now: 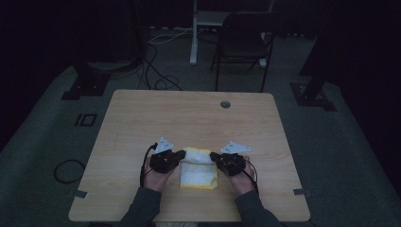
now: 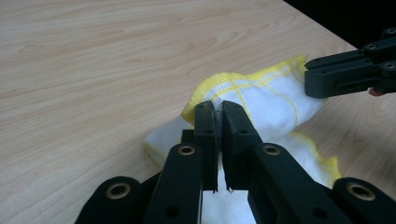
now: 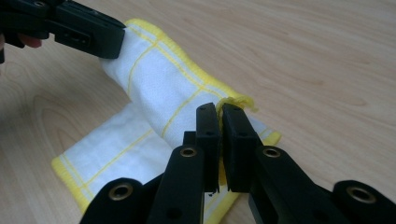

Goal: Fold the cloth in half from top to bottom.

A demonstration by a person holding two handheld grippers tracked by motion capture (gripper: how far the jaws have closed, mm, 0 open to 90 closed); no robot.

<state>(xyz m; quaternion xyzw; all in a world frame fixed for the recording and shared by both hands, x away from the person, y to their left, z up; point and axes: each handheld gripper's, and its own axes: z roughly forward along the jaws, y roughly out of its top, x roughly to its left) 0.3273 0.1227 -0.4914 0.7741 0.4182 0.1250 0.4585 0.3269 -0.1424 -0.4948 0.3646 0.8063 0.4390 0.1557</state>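
A white cloth with yellow edging (image 1: pixel 199 169) lies on the wooden table (image 1: pixel 189 118) near its front edge, between the two hands. Its far edge is lifted and curled over the rest. My left gripper (image 1: pixel 178 155) is shut on the cloth's left corner; in the left gripper view the cloth (image 2: pixel 261 98) is pinched between the jaws of that gripper (image 2: pixel 218 108). My right gripper (image 1: pixel 215 156) is shut on the right corner; in the right gripper view the yellow hem (image 3: pixel 236 100) sits between the jaws of that gripper (image 3: pixel 219 111). The cloth (image 3: pixel 154 79) stretches between both grippers.
A round cable hole (image 1: pixel 225 104) sits near the table's far edge. Behind the table stand a dark chair (image 1: pixel 243 45) and a white stand leg (image 1: pixel 194 33), with cables on the floor. Bare tabletop stretches beyond the cloth.
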